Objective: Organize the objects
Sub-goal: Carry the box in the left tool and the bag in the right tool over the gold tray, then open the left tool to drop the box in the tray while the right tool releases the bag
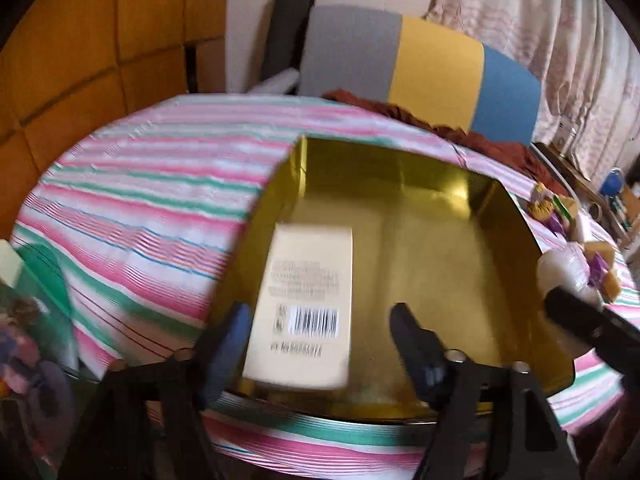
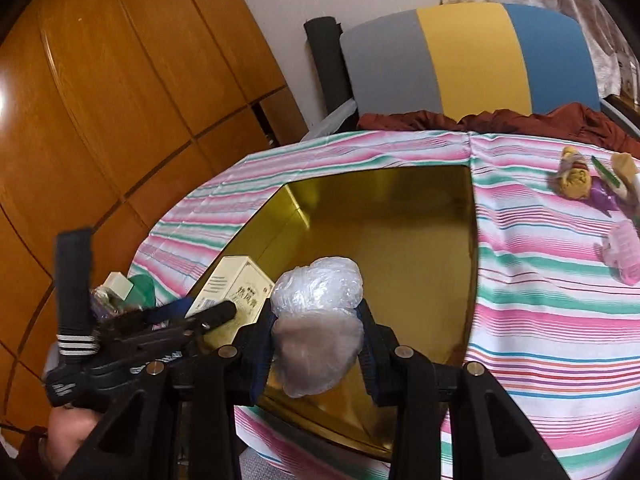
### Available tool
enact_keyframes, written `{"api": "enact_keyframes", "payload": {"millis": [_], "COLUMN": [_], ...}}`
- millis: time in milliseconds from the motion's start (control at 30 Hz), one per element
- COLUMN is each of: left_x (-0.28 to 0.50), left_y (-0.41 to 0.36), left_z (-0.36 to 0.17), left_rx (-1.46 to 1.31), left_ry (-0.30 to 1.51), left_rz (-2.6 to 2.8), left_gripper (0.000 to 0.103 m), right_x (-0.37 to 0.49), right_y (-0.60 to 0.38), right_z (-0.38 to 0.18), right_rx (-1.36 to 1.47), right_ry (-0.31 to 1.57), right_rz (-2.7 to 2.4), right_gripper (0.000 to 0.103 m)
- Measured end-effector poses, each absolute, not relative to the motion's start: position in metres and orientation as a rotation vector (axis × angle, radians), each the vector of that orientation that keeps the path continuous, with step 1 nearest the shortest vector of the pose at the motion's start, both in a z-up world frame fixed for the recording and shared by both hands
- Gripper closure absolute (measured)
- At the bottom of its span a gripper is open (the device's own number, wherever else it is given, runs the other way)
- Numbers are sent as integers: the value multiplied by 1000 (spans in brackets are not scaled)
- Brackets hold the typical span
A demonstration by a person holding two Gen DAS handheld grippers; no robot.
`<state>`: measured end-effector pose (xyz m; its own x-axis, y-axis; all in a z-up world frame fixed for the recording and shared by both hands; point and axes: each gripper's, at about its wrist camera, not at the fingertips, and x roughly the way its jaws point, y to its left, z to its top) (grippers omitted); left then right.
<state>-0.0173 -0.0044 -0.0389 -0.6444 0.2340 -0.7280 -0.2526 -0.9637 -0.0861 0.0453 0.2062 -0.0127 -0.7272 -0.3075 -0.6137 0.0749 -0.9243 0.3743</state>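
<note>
Left gripper (image 1: 320, 328): spread wide, nothing pinched; cream carton (image 1: 304, 308) lies in gold tray (image 1: 500, 216).
Right gripper (image 2: 318, 344): clamping crumpled plastic bag (image 2: 316, 304) over the tray.

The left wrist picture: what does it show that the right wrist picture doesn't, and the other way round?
Only the left wrist view shows the barcode on the cream box and the left gripper open around it. Only the right wrist view shows the pink object and the right gripper clamping a plastic bag. Both show the gold tray and striped cloth.
</note>
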Motion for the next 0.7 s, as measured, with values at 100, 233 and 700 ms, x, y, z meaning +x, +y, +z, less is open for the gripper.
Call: {"api": "enact_keyframes", "payload": {"millis": [100,233,700], "left_x": [-11,-9,-6], "left_y": [-15,-37,-73], "left_z": [-20,-2,3], "left_rx": [-1052,-976,-1004], "left_ry": [10,-127,-326], "left_rz": [2710,2831,2912], "left_gripper": [23,3,0], "right_x": [39,28,0], "right_y": [201,190,144], "right_z": [-16,-23,-44], "right_rx": [1064,1119,1228], "right_ry": [-484,-477,-416], "right_rz": [-2674,-2624,-2481], "right_gripper": [66,66,55]}}
